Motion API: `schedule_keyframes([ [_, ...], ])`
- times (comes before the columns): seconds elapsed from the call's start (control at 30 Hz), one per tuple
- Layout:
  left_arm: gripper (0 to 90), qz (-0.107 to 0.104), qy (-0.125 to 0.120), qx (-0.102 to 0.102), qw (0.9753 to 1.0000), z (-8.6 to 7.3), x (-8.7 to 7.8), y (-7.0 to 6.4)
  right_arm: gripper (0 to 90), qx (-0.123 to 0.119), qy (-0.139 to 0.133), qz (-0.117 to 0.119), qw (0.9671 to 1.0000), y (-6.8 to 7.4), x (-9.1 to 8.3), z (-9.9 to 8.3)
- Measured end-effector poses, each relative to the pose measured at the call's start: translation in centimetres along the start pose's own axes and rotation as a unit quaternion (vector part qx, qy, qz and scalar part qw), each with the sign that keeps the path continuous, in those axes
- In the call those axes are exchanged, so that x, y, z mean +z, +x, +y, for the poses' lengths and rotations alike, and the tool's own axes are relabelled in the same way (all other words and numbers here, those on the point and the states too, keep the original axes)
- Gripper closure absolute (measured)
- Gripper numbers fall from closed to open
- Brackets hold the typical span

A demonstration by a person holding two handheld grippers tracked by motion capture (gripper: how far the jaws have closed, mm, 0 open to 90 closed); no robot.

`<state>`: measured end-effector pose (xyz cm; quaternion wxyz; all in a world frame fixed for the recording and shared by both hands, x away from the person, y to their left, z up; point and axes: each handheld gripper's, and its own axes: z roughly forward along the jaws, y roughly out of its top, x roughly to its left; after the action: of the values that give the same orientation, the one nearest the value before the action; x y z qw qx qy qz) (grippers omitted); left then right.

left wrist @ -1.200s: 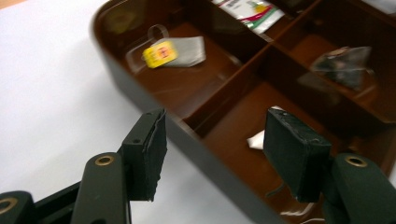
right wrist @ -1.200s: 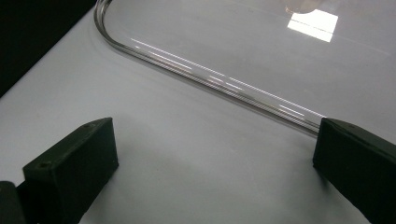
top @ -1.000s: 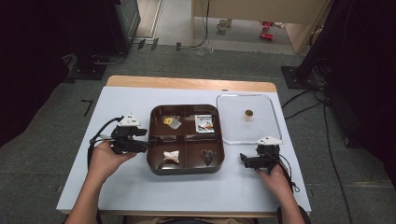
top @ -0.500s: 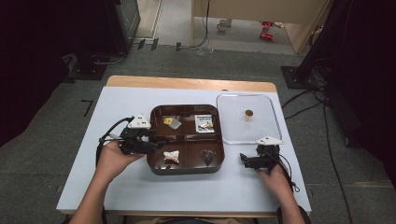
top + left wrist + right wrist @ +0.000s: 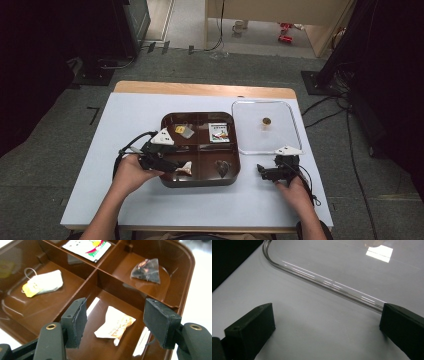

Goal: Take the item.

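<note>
A brown four-compartment tray [image 5: 200, 183] sits mid-table. Its near left compartment holds a white and orange packet [image 5: 186, 169] [image 5: 115, 325]. My left gripper [image 5: 174, 167] [image 5: 116, 316] hovers open just above that packet, one jaw on each side, touching nothing. The other compartments hold a tea bag with a yellow tag [image 5: 43, 284], a dark pyramid tea bag [image 5: 147, 270] and a printed white sachet [image 5: 88, 246]. My right gripper [image 5: 261, 171] [image 5: 327, 323] stands open and empty over the white table, right of the tray, close to the rim of the clear lid [image 5: 324, 283].
The clear lid [image 5: 282, 142] lies flat to the tray's right, its small brown knob [image 5: 266, 120] up. The white tabletop [image 5: 125, 125] has room to the tray's left and along the front edge. Beyond the table's far edge is dark floor with cables.
My left gripper has moved right from beside the tray to over its near left compartment, above the white packet. The right gripper has stayed where it was.
</note>
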<state>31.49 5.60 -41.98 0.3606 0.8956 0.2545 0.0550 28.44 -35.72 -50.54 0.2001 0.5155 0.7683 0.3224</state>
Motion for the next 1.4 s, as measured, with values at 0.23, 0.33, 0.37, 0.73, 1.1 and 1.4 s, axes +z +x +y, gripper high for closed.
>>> schedule_keyframes([
  [0.23,39.5,-0.003,0.034,0.012,0.9994,-0.3,1.7,-0.2,0.0,0.0,0.001,0.0,1.0,0.0,0.0,0.0],
  [0.33,40.0,-0.001,0.044,0.02,0.9988,-0.3,2.2,-0.3,0.0,0.0,0.001,0.0,1.0,0.0,0.0,0.0],
  [0.37,40.2,0.003,0.055,0.026,0.9982,-0.3,2.5,-0.4,0.0,0.0,0.0,0.0,1.0,0.0,0.0,0.0],
  [0.73,42.0,0.007,0.096,0.038,0.9947,-0.3,3.6,-0.6,0.0,0.0,0.001,0.0,1.0,0.0,0.0,0.0],
  [1.1,43.3,0.02,0.146,0.069,0.9866,0.0,4.9,-1.3,0.0,0.0,0.001,0.0,1.0,0.0,0.0,0.0],
  [1.4,51.2,0.016,0.16,0.056,0.9854,0.0,5.4,-1.1,0.0,0.0,0.001,0.0,1.0,0.0,0.0,0.0],
])
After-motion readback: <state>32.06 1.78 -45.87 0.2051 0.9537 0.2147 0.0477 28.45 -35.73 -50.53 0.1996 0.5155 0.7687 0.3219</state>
